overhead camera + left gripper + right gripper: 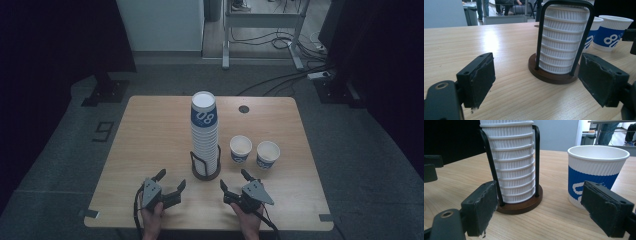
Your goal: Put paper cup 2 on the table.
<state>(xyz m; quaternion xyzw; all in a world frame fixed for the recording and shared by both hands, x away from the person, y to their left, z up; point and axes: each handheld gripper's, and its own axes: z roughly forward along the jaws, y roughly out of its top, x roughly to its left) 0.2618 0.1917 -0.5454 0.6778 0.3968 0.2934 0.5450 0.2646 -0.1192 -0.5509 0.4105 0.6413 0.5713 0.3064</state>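
left hand-held gripper (167, 181): jaws apart, nothing between them, low over the desk (150, 130) just left of the cup stack (204, 135)
right hand-held gripper (235, 180): jaws apart, empty, right of the holder (205, 172), aimed between stack and near cup (240, 148)
stack: tall column of nested cups in a wire holder on a round brown base, near desk centre
loose cups: near cup and far cup (268, 154) upright, side by side, right of the stack
risk: stack stands well above the wire loop; a jaw clipping it sideways would likely tip it; near cup is light, a jaw nudge could topple it
high view: full stack height, both cups
gripper views: ribbed cup walls, worn jaw pads (482, 80)
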